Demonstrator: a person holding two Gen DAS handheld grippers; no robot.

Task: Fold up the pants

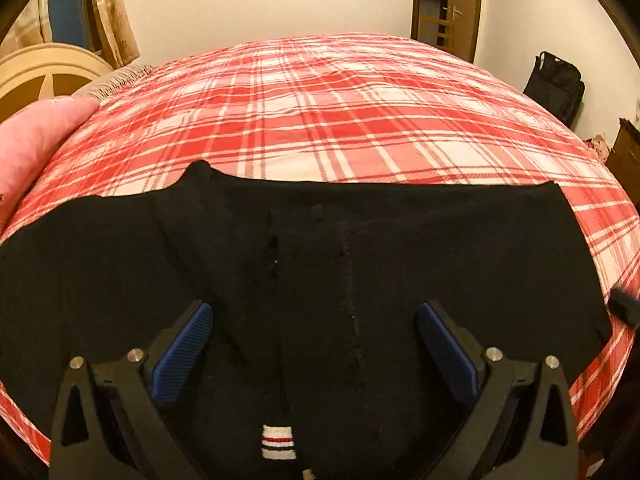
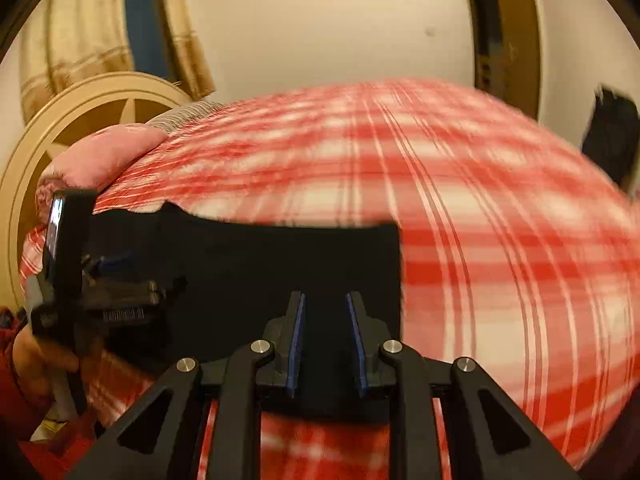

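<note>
Black pants (image 1: 320, 260) lie flat on a bed with a red and white plaid cover (image 1: 340, 108). A white, red and black striped tag (image 1: 278, 442) shows at their near edge. My left gripper (image 1: 314, 312) is wide open just above the pants, its blue pads (image 1: 188, 344) apart on either side of the middle seam. In the right wrist view the pants (image 2: 260, 272) show as a black rectangle, and my right gripper (image 2: 326, 300) hovers over their near right part with its jaws partly open and nothing between them. The left gripper's body (image 2: 80, 280) shows at the left.
A pink pillow (image 1: 32, 148) lies at the left end of the bed by a cream round headboard (image 1: 44, 72). A black bag (image 1: 556, 84) stands against the far right wall beside a wooden door (image 1: 448, 4). Curtains (image 2: 80, 40) hang behind.
</note>
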